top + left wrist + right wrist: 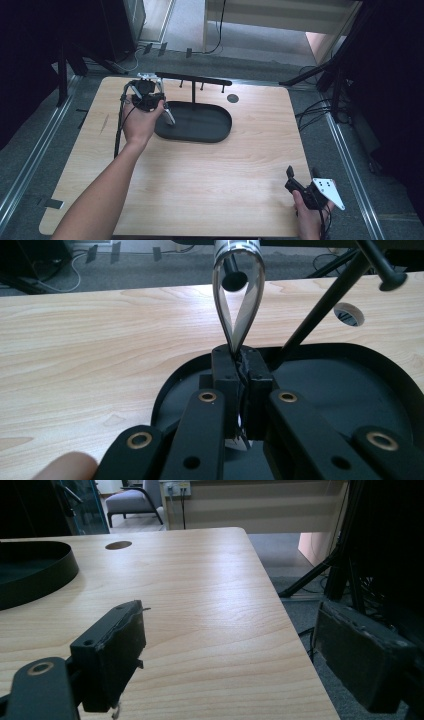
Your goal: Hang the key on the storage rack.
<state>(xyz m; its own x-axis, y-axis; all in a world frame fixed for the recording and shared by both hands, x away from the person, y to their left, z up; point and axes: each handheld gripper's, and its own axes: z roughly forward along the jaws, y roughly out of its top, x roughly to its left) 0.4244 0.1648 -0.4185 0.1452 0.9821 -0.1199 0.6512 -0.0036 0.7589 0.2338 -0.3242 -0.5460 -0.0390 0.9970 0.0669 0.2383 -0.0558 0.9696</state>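
My left gripper (pixel 146 89) (pixel 241 367) hovers at the left end of a black oval tray (pixel 220 131) (pixel 380 390), its jaws shut on the lower end of a silvery band (pixel 235 300) bent into a teardrop loop. The loop stands up from the jaws toward the far side of the table; its top runs out of the left gripper view. A black T-shaped rack (pixel 192 80) with short pegs rises from the tray. My right gripper (pixel 301 181) (pixel 230 650) rests low at the table's near right corner, jaws wide apart with nothing between them.
The wooden table (pixel 200 170) has a round cable hole (pixel 232 98) (pixel 118 545) behind the tray. Black tripod legs (pixel 320 70) and cables stand off the right edge. A slanted rack rod (pixel 320 305) crosses just right of the loop.
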